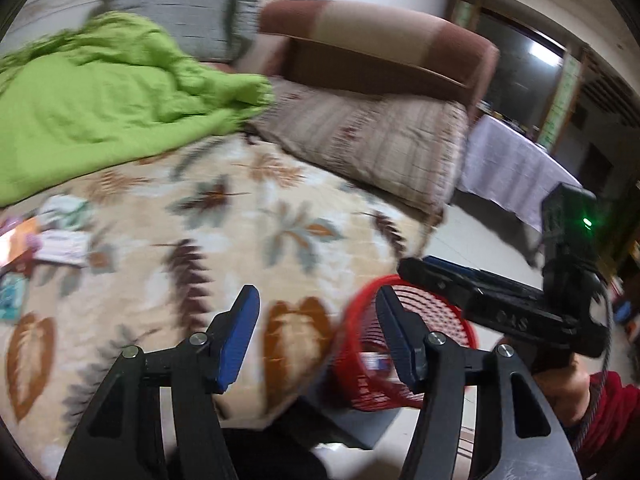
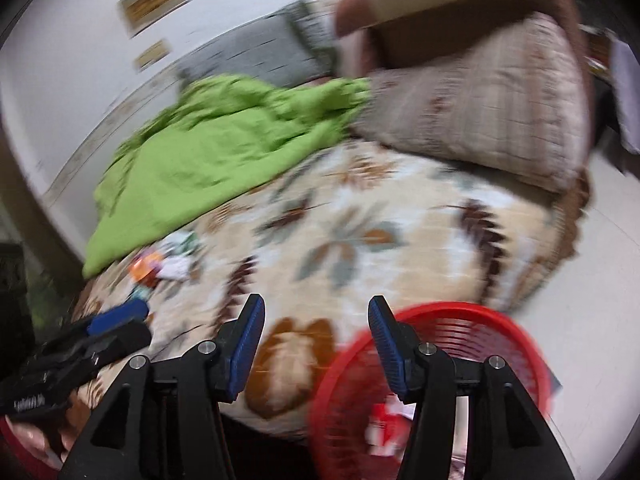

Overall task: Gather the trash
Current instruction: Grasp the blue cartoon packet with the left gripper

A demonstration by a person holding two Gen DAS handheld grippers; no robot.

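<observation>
While both views are smeared by blur, the wide leaf-patterned cream bedspread [image 2: 360, 216] fills them, with a rumpled lime-green quilt [image 1: 92, 92] heaped toward the wall. Beside the bed's near edge on the floor stands a round red plastic mesh basket [image 2: 500, 344], some wrappers showing inside, likely placed within reach. Scattered paper and packet litter [image 1: 48, 240] lies well apart. Left gripper [image 1: 316, 320] and right gripper [image 2: 316, 328] hover with fingers apart, empty.

Even indoor light; heavy blur, seemingly motion.
</observation>
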